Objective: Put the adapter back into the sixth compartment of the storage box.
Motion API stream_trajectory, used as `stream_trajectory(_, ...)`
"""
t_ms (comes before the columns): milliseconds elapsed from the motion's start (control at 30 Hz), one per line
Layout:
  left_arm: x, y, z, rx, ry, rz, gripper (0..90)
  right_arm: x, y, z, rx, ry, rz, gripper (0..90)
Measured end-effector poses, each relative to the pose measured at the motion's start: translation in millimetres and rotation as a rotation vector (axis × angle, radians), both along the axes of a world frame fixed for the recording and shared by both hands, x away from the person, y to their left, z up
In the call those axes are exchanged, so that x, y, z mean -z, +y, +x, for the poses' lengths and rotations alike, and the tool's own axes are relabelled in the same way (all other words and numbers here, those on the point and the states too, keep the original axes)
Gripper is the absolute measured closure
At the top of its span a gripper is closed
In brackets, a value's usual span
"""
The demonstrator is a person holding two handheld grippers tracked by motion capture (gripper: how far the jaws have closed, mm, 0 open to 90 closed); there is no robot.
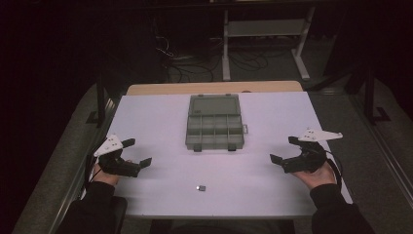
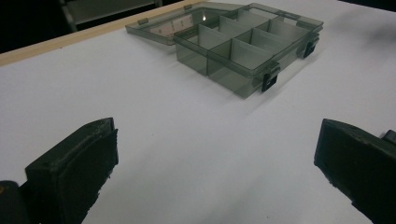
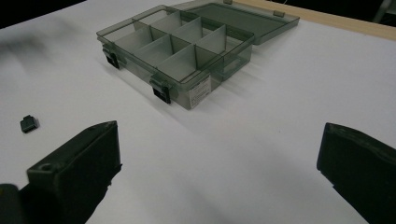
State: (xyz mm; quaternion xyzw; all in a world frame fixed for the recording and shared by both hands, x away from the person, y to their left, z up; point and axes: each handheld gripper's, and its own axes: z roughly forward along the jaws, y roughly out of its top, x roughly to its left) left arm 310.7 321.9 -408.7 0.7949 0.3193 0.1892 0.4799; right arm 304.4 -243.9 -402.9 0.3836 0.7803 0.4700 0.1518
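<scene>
A clear grey compartment box [image 1: 214, 127] lies open at the middle of the white table, its lid folded flat away from me; its several compartments look empty. The box [image 2: 247, 51] is ahead and right of my left jaws, and the box [image 3: 180, 51] is ahead and left of my right jaws. A small dark part [image 1: 200, 187] lies on the table near the front edge, also at the left as the small dark part [image 3: 29, 123]. My left gripper [image 1: 137, 152] rests open at the table's left. My right gripper [image 1: 283, 149] rests open at the right. Nothing is between either pair of jaws.
The white table [image 1: 160, 122] has a wooden strip [image 1: 214, 87] along its far edge. Beyond it stands a white frame [image 1: 265, 29] with cables on the dark floor. Black posts stand at both sides of the table.
</scene>
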Motion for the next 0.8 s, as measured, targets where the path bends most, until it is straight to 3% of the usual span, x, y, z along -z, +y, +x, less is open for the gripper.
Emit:
stream_trajectory(567, 0.8, -0.2, 0.6, -0.002, 0.004, 0.004, 0.0, -6.4, 9.5, 0.6, -0.033, -0.009, -0.04, 0.0)
stream_trajectory(800, 1.1, -0.5, 0.9, -0.001, 0.006, 0.011, 0.0, -14.1, 18.4, 2.9, -0.072, -0.001, -0.062, 0.0)
